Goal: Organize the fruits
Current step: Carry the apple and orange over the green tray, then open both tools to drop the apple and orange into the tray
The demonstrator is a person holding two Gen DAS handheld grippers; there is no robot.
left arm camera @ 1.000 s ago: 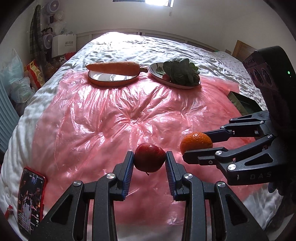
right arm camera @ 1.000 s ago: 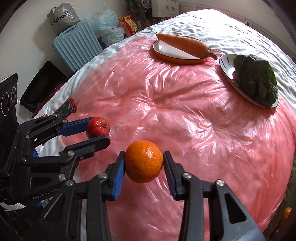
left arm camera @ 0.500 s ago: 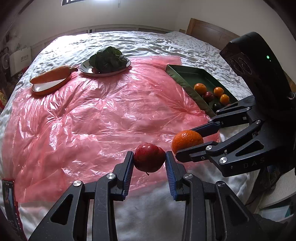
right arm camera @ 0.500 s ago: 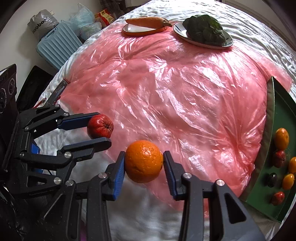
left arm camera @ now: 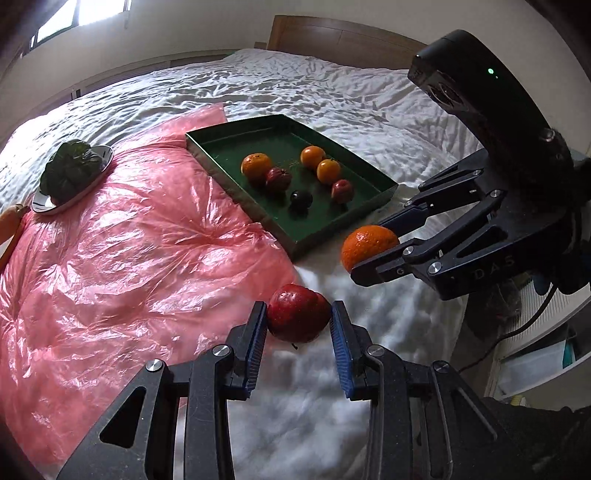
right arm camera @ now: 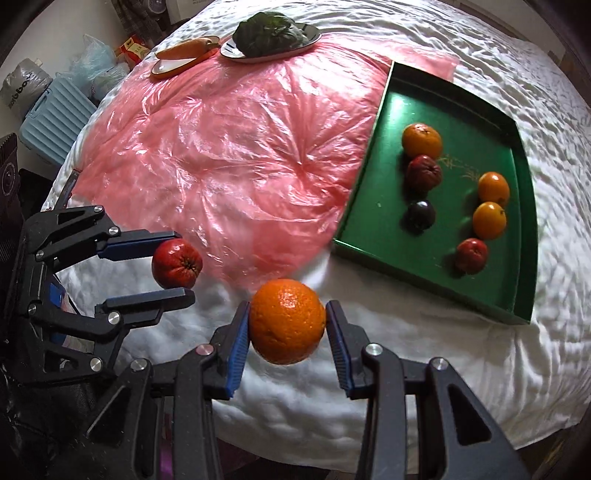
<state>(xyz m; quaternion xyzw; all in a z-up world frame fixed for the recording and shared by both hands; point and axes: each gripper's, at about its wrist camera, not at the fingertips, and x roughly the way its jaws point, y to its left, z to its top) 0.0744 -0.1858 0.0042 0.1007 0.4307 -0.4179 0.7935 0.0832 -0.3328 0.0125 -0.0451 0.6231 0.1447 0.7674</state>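
My left gripper [left arm camera: 298, 325] is shut on a red apple [left arm camera: 297, 317], held above the white sheet near the bed's edge; it also shows in the right wrist view [right arm camera: 176, 263]. My right gripper [right arm camera: 288, 325] is shut on an orange [right arm camera: 287, 320], which also shows in the left wrist view [left arm camera: 368, 246], just short of the green tray's near corner. The green tray [left arm camera: 229, 144] [right arm camera: 384, 110] lies on the bed ahead and holds several oranges and red or dark fruits.
A pink plastic sheet [left arm camera: 110, 240] covers the bed left of the tray. A metal plate of leafy greens [right arm camera: 273, 33] and an orange plate with a carrot [right arm camera: 181, 55] sit at its far side. A blue suitcase [right arm camera: 51, 114] and bags stand beside the bed.
Both grippers, still holding their fruits, have swung to the right across the pink sheet. The green tray has come into full view close ahead.
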